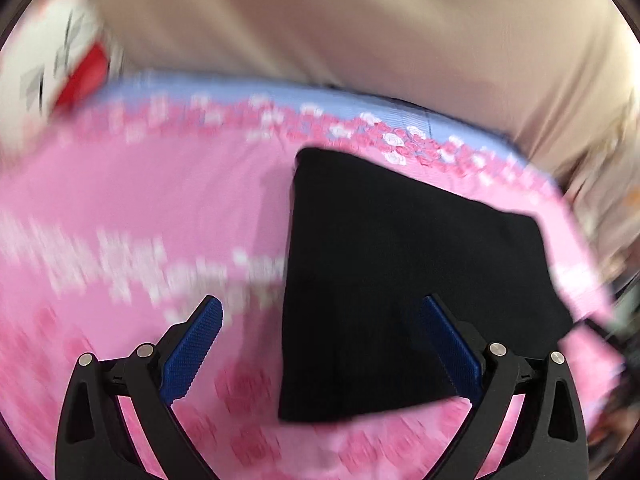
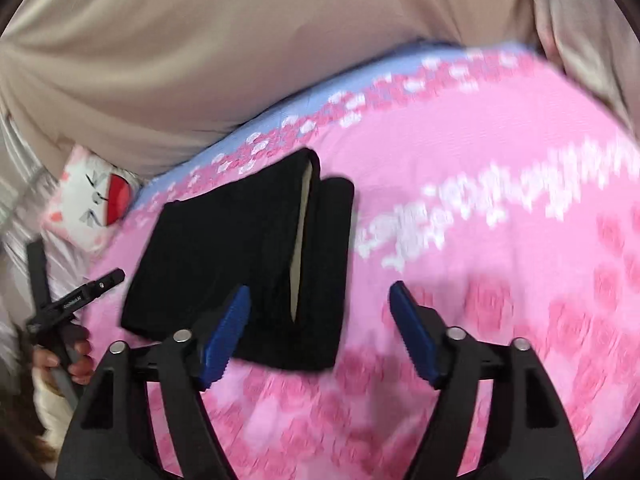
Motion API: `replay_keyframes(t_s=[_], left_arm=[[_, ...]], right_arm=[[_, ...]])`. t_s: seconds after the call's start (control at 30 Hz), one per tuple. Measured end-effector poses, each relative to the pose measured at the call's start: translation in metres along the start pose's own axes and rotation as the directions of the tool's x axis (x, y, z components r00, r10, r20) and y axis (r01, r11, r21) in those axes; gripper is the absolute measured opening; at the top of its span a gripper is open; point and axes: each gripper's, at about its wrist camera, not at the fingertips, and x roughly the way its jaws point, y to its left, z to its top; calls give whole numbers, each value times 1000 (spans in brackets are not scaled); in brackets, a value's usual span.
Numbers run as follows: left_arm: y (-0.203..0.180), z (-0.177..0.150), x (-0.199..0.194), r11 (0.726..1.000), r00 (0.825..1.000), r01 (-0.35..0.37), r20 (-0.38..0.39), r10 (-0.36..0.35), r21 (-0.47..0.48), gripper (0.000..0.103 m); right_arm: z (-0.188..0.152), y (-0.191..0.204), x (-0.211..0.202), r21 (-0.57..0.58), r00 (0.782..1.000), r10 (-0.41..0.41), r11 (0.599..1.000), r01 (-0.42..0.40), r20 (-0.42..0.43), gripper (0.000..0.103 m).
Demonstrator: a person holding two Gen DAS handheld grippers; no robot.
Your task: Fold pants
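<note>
Nearest, the left gripper (image 1: 320, 344) hovered with fingers spread, gripping nothing, its right finger over the folded black pants (image 1: 400, 280). The right gripper (image 2: 320, 320) likewise stood with fingers wide apart and empty, the left one over the pants' (image 2: 240, 248) near edge. The pants lay folded flat on the pink floral bedspread (image 2: 500, 200). Beyond, a cat-face pillow (image 2: 92, 200) rested beside beige fabric (image 2: 240, 40).
</note>
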Motion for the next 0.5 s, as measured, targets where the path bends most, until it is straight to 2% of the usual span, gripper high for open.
replay_keyframes(t_s=[0.07, 0.13, 0.17, 0.2, 0.23, 0.27, 0.3, 0.33, 0.37, 0.4, 0.43, 0.5], left_arm=[[24, -9, 12, 990, 996, 48, -62, -57, -131, 98], [34, -18, 27, 978, 988, 72, -118, -96, -193, 97], [30, -21, 24, 982, 993, 75, -76, -89, -172, 97], [25, -23, 24, 986, 994, 73, -74, -85, -152, 97], [17, -24, 30, 986, 988, 106, -101, -119, -129, 97], [9, -24, 32, 988, 987, 118, -97, -128, -100, 96], [-4, -24, 39, 989, 984, 138, -106, -142, -46, 94], [-15, -23, 41, 993, 989, 114, -97, -114, -2, 73], [-23, -23, 43, 994, 990, 103, -96, -100, 26, 69], [-28, -22, 42, 995, 992, 91, -93, -88, 29, 52], [-30, -19, 36, 994, 990, 107, -92, -105, 27, 31], [-29, -14, 18, 990, 988, 134, -79, -131, 34, 21]], right_arm=[[-9, -4, 11, 28, 998, 39, 999, -38, -46, 71], [-18, -3, 26, 24, 995, 42, 999, -40, -91, 71], [-22, 1, 30, 3, 997, 33, 999, -33, -69, 72], [-23, 6, 31, -10, 998, 30, 999, -31, -55, 72], [-22, 9, 35, -17, 998, 39, 999, -40, -57, 72], [-21, 13, 42, -23, 998, 45, 999, -46, -52, 54], [-21, 13, 46, -24, 998, 38, 999, -39, -56, 46], [-19, 15, 49, -27, 998, 35, 999, -37, -50, 41], [-18, 16, 48, -22, 998, 51, 998, -52, -47, 32], [-15, 20, 44, -18, 997, 64, 998, -64, -40, 27], [-13, 24, 38, -22, 996, 81, 996, -81, -29, 25], [-11, 34, 16, -29, 993, 122, 992, -122, -7, 20]])
